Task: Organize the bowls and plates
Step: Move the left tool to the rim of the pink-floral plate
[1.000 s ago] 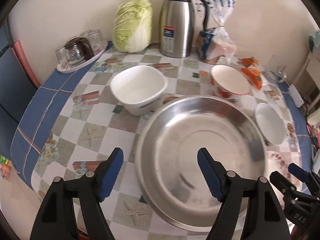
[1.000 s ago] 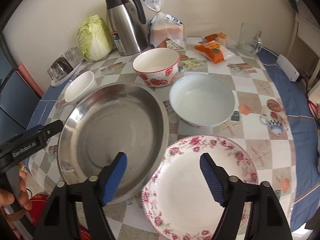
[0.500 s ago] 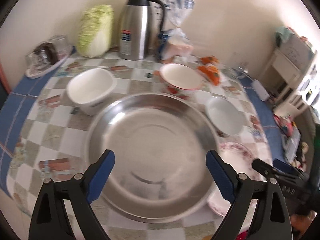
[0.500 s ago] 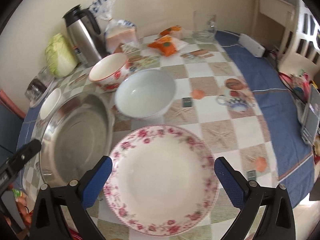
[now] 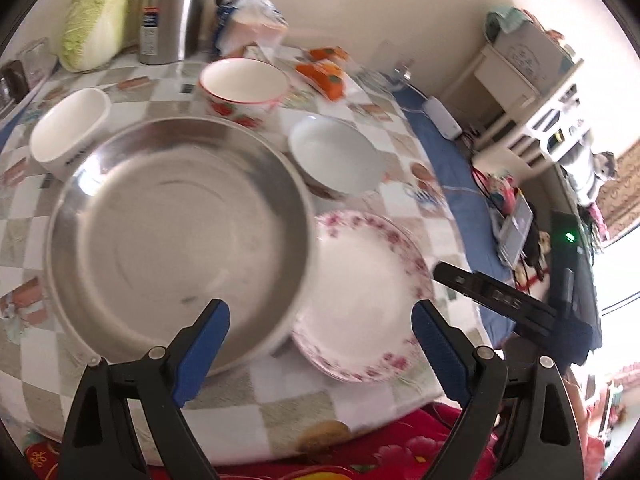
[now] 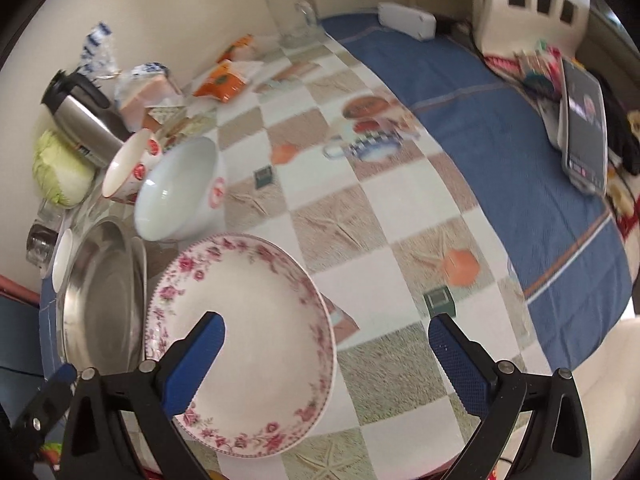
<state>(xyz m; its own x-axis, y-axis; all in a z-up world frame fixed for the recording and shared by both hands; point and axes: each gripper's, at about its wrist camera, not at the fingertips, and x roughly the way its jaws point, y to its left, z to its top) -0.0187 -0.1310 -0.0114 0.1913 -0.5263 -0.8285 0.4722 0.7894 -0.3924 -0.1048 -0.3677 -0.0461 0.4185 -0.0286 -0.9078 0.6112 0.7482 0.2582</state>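
Looking along the left tool [image 5: 320, 344], its blue pads stand wide apart with nothing between them; the jaws have just been opening further. Below and ahead lies the steel basin [image 5: 176, 240], taking up the left half of the worktop [image 5: 240, 412], and the left pad hangs over its near rim. Just beside the basin on its right lies the flowered plate [image 5: 360, 292], and the basin's rim seems to overlap the plate's edge, though blur makes that hard to settle. Beyond them stand the white bowl [image 5: 332, 156], the strawberry bowl [image 5: 244, 84] and the square white bowl [image 5: 68, 128]. The other tool's black arm juts in from the right, close to the plate's far edge.

From the right tool [image 6: 326, 360], the jaws also gape, released and empty, and have just been widening. The flowered plate [image 6: 244, 340] sits directly under the left pad, its centre off to the left of the gap, while the right pad hovers over bare checked cloth. The steel basin [image 6: 104, 300] lies further left, the white bowl [image 6: 180, 192] behind the plate.

Judging by this, the right hand is nearer the plate and its rim is the likely target; the tool would need to shift left to straddle it.
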